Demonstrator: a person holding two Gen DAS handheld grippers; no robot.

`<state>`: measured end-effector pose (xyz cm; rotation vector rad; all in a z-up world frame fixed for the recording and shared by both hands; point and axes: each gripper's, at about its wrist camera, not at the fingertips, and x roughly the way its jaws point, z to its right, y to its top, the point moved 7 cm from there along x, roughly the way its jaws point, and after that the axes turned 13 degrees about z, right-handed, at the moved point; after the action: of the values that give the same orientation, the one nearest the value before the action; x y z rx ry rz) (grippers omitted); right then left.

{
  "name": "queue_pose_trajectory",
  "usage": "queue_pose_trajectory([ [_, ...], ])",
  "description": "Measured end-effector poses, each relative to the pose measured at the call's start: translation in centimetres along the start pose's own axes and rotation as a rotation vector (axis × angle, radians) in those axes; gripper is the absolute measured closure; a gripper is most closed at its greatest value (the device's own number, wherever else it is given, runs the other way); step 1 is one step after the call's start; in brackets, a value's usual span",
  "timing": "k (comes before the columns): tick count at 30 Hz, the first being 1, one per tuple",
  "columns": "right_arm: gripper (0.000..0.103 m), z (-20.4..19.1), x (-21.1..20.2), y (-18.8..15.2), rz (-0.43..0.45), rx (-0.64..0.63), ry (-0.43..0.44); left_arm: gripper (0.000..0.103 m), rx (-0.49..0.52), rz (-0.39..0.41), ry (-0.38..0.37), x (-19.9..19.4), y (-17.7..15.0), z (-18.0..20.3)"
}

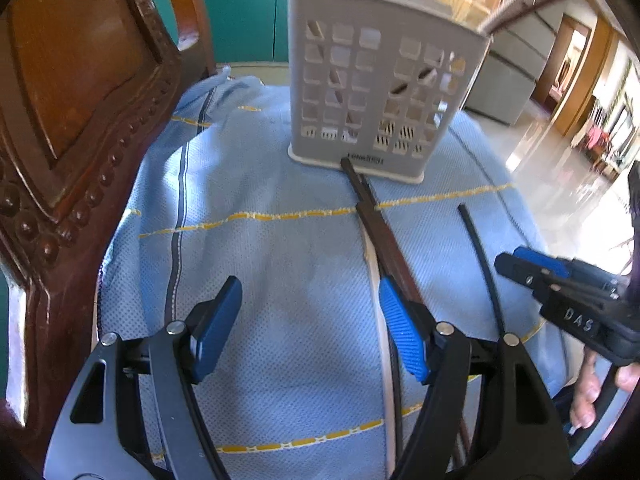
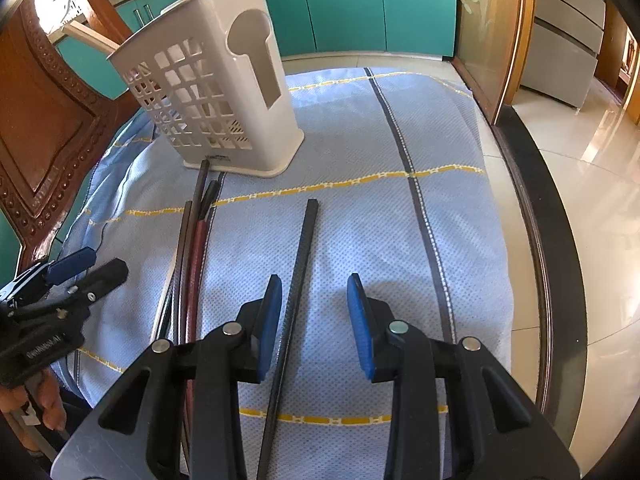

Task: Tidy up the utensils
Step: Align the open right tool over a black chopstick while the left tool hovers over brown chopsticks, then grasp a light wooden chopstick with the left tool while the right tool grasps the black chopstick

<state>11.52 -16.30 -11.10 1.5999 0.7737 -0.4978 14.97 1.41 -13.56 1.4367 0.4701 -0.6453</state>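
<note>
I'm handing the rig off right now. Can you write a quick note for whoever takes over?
Left hand-held gripper: open, empty.
Right hand-held gripper: open, a lone black chopstick lying between its fingers, ungripped.
Bundle of dark and reddish chopsticks lies on the blue towel, tips at the white slotted plastic holder.
Done: a few sticks stand in holder.
Left: load the rest.

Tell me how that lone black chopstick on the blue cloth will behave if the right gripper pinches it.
The single black square-edged chopstick looks stiff and light. Its flat sides probably keep it from rolling on the blue woven cloth. Being so thin and long, it may pivot in the open right gripper if pinched far off-centre.
</note>
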Motion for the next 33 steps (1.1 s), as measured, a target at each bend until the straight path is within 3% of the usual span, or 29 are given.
queue_pose_trajectory([
  [8,0.069,-0.6,0.2,-0.3,-0.008,-0.034,0.004,0.04,0.015,-0.026,-0.045,0.9,-0.9,1.4],
  [16,0.069,-0.4,0.4,-0.4,-0.02,-0.023,0.004,0.042,0.087,-0.068,-0.046,1.9,-2.4,3.1],
  [22,0.069,-0.7,0.7,-0.5,-0.025,-0.03,-0.002,0.056,0.118,-0.051,-0.014,2.2,-3.1,4.0],
  [25,0.069,-0.8,0.8,-0.7,-0.028,-0.033,-0.004,0.074,0.132,-0.04,-0.005,2.1,-3.2,4.4],
  [33,0.069,-0.5,1.2,-0.8,-0.039,-0.028,-0.018,0.095,0.075,-0.079,0.023,3.5,-3.7,2.7],
])
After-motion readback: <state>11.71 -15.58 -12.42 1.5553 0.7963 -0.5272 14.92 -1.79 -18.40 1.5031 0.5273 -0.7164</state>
